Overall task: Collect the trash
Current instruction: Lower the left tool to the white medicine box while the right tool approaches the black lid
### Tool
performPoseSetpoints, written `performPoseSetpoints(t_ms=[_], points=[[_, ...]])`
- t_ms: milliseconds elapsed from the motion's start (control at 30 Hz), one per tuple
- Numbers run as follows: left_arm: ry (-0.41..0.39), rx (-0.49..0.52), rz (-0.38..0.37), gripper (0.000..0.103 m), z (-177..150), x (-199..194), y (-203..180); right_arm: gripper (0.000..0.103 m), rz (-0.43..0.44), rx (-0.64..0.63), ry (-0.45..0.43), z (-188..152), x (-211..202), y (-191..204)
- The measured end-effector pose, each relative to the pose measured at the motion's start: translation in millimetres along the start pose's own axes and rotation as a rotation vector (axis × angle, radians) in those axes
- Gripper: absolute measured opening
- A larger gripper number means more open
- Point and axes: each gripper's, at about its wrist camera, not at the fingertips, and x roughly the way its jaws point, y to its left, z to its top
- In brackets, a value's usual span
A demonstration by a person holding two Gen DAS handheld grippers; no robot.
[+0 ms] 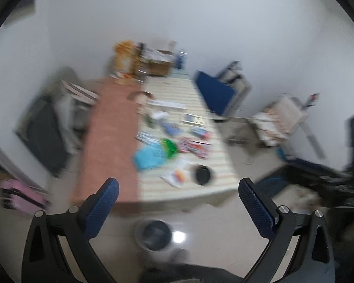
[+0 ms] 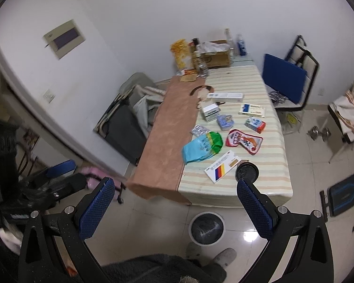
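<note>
- My left gripper (image 1: 178, 198) and right gripper (image 2: 175, 197) both hung with jaws spread wide, holding nothing.
- The trash lay scattered on the striped table (image 2: 262, 186): a red packet (image 2: 244, 140), a green-blue bag (image 2: 201, 148).
- The bin (image 2: 206, 227) stood on the floor just before the table.

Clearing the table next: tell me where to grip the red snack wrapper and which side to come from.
The red snack wrapper lies flat and crinkled on the striped table, so probably pinch its raised near edge, coming down from above on the side facing you. The right gripper is open and empty. The trash bin stands on the floor below the table's near end.
</note>
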Motion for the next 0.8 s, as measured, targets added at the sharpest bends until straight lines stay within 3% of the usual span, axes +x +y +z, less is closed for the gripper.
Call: performPoseSetpoints(t_ms=[133,233,333,400,633,800], points=[[0.016,0.016,0.177,0.103,-4,46,14,0.103,-0.132,0.109,0.018,0,37,-18],[0.063,0.01,0.239,0.103,-15,93,28,0.103,-0.225,0.182,0.088,-1,79,-48],[0.099,0.048,0.321,0.103,-25,142,35,0.103,-0.32,0.25,0.175,-10,145,-92],[0.164,0.057,0.353,0.103,-31,179,34,0.103,-0.363,0.292,0.245,-15,191,-124],[0.404,0.096,0.433,0.103,-43,303,33,0.103,-0.399,0.293,0.463,-31,348,-215],[0.509,0.085,0.452,0.103,-51,361,30,0.103,-0.383,0.234,0.558,-43,419,-228]])
